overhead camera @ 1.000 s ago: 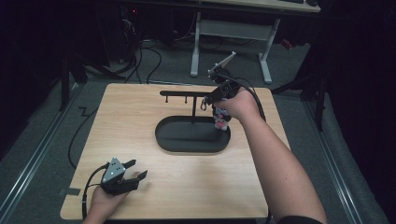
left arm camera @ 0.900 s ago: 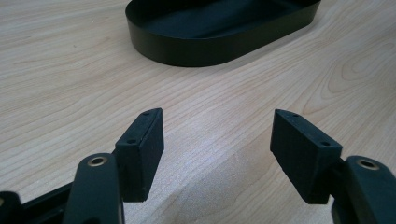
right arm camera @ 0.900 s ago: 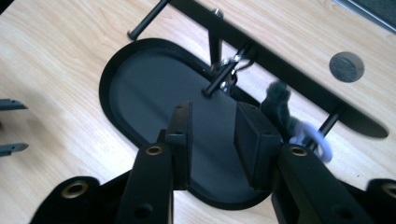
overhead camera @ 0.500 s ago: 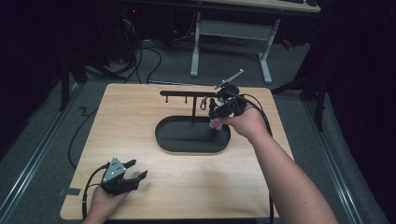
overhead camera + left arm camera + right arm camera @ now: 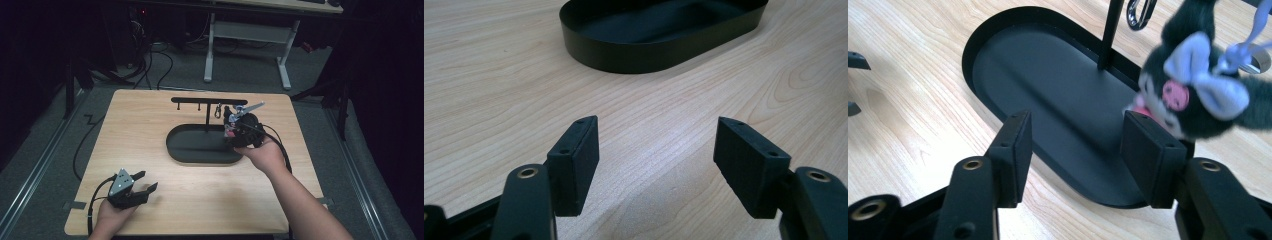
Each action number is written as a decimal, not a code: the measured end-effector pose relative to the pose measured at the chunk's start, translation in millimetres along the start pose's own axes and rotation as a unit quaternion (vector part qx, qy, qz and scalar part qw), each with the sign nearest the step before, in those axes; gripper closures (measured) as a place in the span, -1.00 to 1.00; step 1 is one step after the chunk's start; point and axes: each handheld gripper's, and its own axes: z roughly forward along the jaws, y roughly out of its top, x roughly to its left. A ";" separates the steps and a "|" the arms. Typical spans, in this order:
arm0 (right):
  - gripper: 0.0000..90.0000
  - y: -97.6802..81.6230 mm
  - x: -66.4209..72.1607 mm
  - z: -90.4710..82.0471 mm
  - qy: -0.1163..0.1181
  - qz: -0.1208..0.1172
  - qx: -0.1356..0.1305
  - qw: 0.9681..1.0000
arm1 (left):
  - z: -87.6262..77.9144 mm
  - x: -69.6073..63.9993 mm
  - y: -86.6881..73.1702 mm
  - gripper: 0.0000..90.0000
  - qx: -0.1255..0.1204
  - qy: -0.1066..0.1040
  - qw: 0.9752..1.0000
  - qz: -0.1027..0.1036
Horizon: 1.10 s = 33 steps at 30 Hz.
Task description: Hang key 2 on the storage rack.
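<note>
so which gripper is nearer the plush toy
Right. The right gripper is next to the plush toy above the black tray; the left gripper sits far off by the table's near left corner.

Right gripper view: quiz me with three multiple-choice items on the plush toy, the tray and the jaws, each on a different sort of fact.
1. Where is the plush toy?
A. beside the right gripper's jaw, past the tray's end
B. under the left gripper
C. off the table

2. What colour is the tray?
A. white
B. black
C. red

3. How do the right gripper's jaws stand?
A. clamped on the toy
B. shut with nothing in them
C. apart, nothing between the pads

Answers: 1 A, the toy hangs by that jaw's outer side, beyond the tray's rim. 2 B, rim and floor are black. 3 C, the jaws have just been opening and the tray floor shows through the gap.
</note>
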 end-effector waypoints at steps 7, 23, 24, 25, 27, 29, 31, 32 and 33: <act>-0.21 -40.3 11.5 5.9 -0.028 -0.022 -0.029 0.999 | -0.2 -0.1 -0.1 -0.22 0.000 0.003 1.000 -0.002; -0.54 -188.8 11.1 18.2 -0.027 0.058 -0.155 0.986 | -0.7 0.6 -0.6 -0.22 -0.007 0.013 1.000 -0.010; -0.54 -196.6 10.3 15.1 -0.030 0.059 -0.166 0.984 | -0.8 0.6 -0.6 -0.22 -0.008 0.014 1.000 -0.011; -0.56 -202.1 9.3 11.6 -0.030 0.068 -0.178 0.981 | -0.7 0.7 -0.6 -0.22 -0.008 0.015 1.000 -0.013; -0.66 -207.6 7.6 7.0 -0.031 0.085 -0.197 0.976 | -0.7 0.9 -0.6 -0.23 -0.008 0.017 1.000 -0.015; -0.66 -210.9 6.1 5.9 -0.057 0.076 -0.199 0.975 | -0.5 0.8 -0.6 -0.23 -0.008 0.018 1.000 -0.015; -0.67 -212.0 3.8 7.8 -0.058 0.078 -0.201 0.975 | -0.5 0.7 -0.4 -0.23 -0.006 0.018 1.000 -0.013; -0.67 -211.6 3.2 8.7 -0.055 0.078 -0.199 0.975 | -0.5 0.2 -0.4 -0.23 -0.006 0.017 1.000 -0.011; -0.68 -210.6 3.0 10.0 -0.056 0.075 -0.196 0.976 | -0.2 -0.1 -0.4 -0.22 -0.006 0.017 1.000 -0.010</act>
